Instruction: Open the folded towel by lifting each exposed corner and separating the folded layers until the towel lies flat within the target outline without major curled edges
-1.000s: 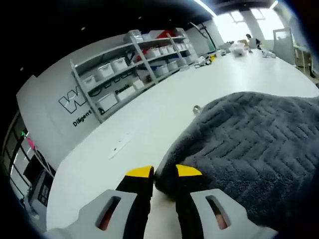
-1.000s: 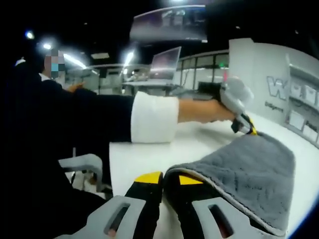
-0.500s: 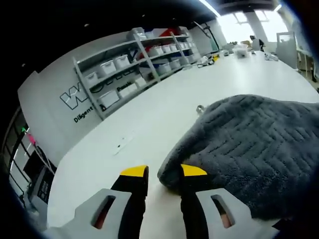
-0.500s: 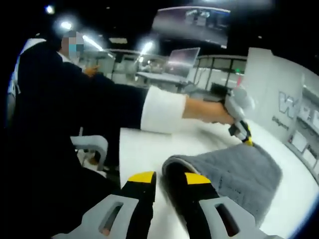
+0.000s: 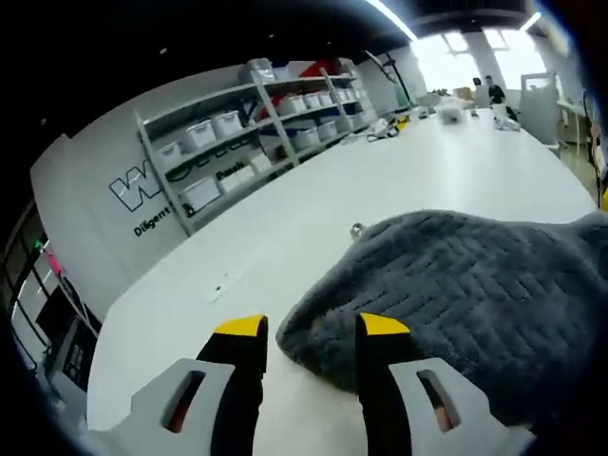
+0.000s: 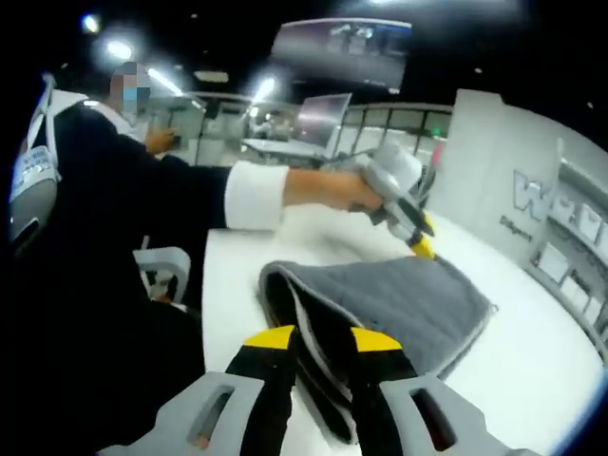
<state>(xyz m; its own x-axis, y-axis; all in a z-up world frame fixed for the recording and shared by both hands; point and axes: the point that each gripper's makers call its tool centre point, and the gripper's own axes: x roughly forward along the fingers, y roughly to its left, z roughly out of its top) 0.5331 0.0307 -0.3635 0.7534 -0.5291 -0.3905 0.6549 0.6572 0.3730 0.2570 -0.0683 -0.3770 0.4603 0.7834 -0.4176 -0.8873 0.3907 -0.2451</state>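
Two grippers work one grey towel (image 5: 456, 294), which lies on a white table (image 5: 313, 209) with its layers still folded.

**Towel.** In the right gripper view the towel (image 6: 380, 299) shows stacked folded edges nearest the camera, with the upper layer spread flat toward the far corner. No target outline can be made out on the table in either view.

**Left gripper.** Its (image 5: 312, 328) jaws stand apart, one on each side of a rounded towel corner. The cloth sits in the gap; contact with either jaw cannot be confirmed. In the right gripper view the same tool (image 6: 423, 245) sits at the towel's far corner, held by the person's hand (image 6: 328, 188).

**Right gripper.** Its (image 6: 323, 338) jaws straddle the folded edge stack. Whether they pinch the cloth cannot be told.

**Step in hand.** By judgement: taking hold of two corners before separating the layers.

**Next move.** Close on the top layer only, then lift and draw it away from the layer below.

**Hidden.** The towel's right side is cut off in the left gripper view. The layer count is unclear. Shelving with bins (image 5: 256, 133) stands well beyond.
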